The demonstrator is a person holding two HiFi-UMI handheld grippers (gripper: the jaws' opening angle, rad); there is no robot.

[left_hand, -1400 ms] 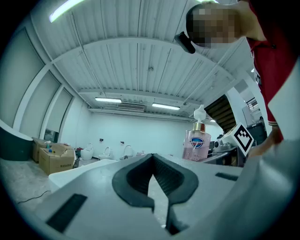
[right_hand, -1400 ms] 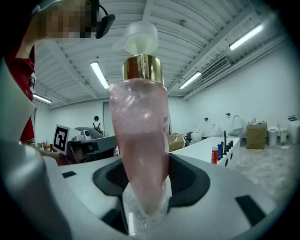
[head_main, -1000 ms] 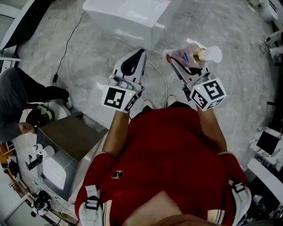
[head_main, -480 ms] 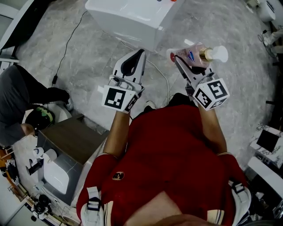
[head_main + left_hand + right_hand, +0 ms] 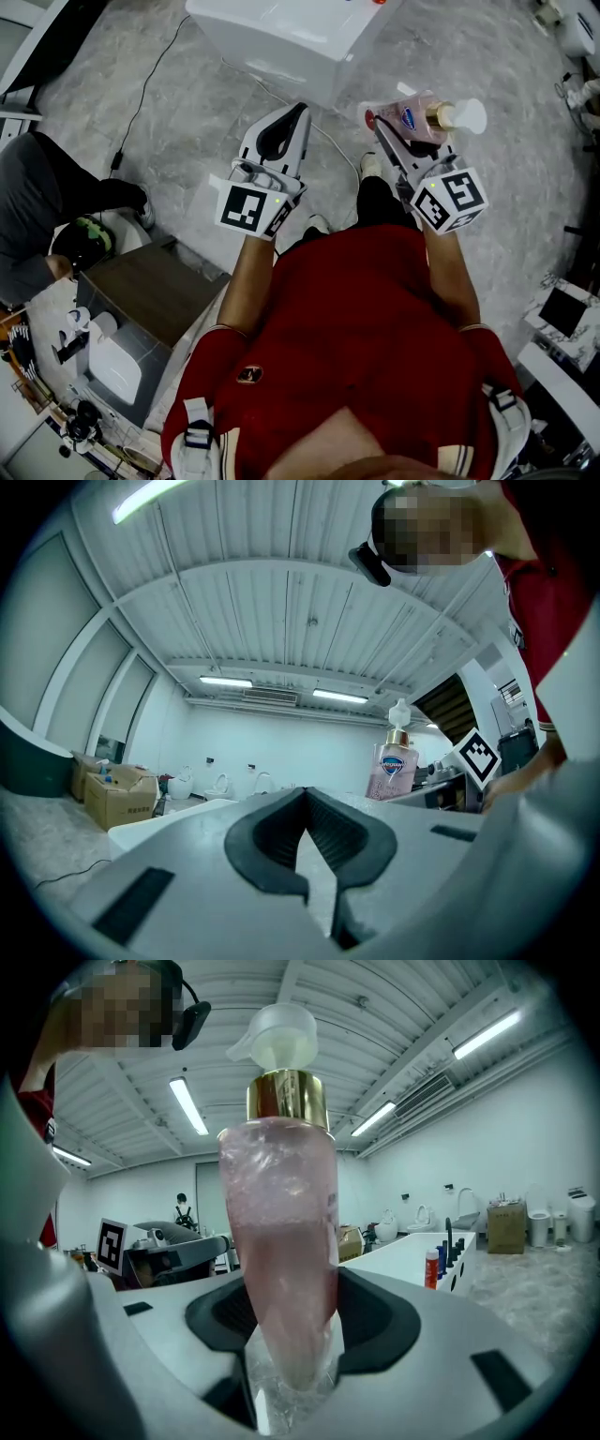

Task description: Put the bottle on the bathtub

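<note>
Viewed from above: red shirt (image 5: 366, 319), grey marbled floor (image 5: 187, 122), 1 tool in each hand. Judged to be mid-carry, with the bottle not yet set down.

Clamped in the right tool (image 5: 389, 129): a pink pump bottle (image 5: 415, 118), gripped around its lower body by both jaws, gold collar and white pump pointing away from the tool.

Left tool (image 5: 281, 131) pinched closed, tips meeting, nothing between.

Ahead and slightly left, near but apart from the bottle: white bathtub (image 5: 281, 42), with small bottles (image 5: 433, 1267) lined along its rim in the right gripper view.

Next, probably: reaching forward, lowering the bottle upright onto the flat rim, then easing the jaws apart.
</note>
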